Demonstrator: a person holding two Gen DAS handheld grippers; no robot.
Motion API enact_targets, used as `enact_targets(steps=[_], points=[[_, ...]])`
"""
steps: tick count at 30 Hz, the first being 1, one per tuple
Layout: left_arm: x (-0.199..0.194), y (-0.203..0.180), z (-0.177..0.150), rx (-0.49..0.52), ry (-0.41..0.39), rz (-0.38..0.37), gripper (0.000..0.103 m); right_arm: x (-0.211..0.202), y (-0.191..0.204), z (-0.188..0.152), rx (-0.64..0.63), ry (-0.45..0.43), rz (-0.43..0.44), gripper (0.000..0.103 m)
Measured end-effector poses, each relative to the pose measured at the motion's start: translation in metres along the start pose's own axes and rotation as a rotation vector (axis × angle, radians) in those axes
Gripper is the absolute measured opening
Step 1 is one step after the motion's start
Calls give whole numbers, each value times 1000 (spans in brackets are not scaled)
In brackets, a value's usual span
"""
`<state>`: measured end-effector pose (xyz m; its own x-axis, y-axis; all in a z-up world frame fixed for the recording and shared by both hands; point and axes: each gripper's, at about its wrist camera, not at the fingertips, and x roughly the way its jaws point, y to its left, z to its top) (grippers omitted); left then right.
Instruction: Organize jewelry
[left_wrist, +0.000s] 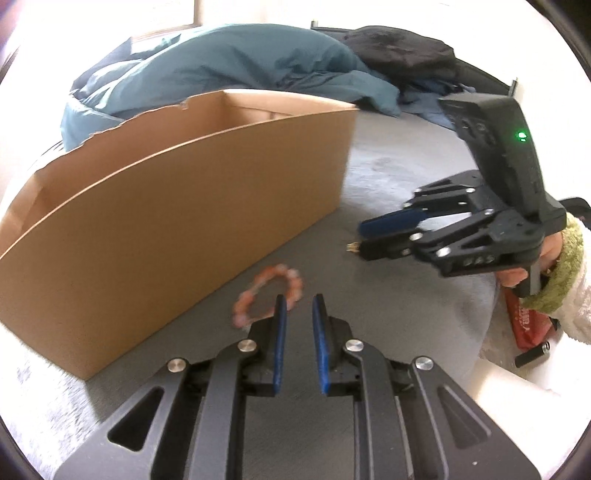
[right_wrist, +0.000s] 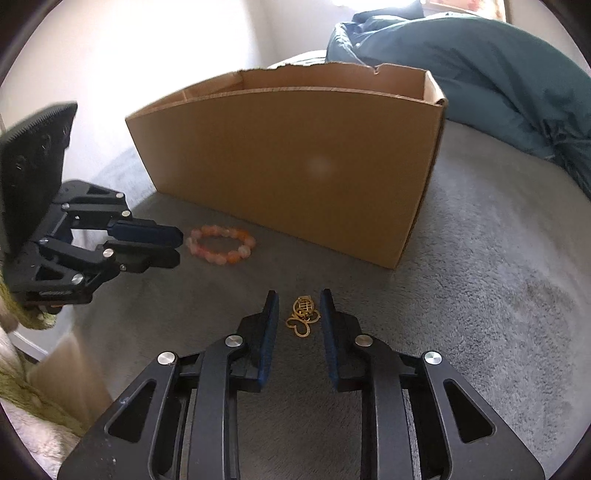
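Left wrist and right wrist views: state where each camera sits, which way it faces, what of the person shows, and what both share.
Left wrist: sits on the left gripper, jaws apart, facing the pink beaded bracelet; the right gripper and sleeved hand show.
Right wrist: sits on the right gripper, jaws open around the gold pendant; the left gripper shows.
Shared: bracelet, brown cardboard box, grey blanket.

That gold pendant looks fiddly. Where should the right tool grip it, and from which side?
Judging by its flat pose on the grey blanket, come down from above. The gold pendant lies between the open right tool; pinch its narrow middle.
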<state>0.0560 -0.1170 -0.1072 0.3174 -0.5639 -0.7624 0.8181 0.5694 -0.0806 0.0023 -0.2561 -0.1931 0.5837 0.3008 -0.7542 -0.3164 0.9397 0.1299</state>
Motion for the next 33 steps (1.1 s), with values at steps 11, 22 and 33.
enact_targets(steps=[11,22,33], points=[[20,-14,4,38,11,-25,14,11,4,2,-22,19,-22,9],[14,-5,-6,14,25,-3,14,-1,1,1,-8,-8,11,2],[4,2,-18,-13,31,-3,14,3,30,-6,-41,19,110,0]])
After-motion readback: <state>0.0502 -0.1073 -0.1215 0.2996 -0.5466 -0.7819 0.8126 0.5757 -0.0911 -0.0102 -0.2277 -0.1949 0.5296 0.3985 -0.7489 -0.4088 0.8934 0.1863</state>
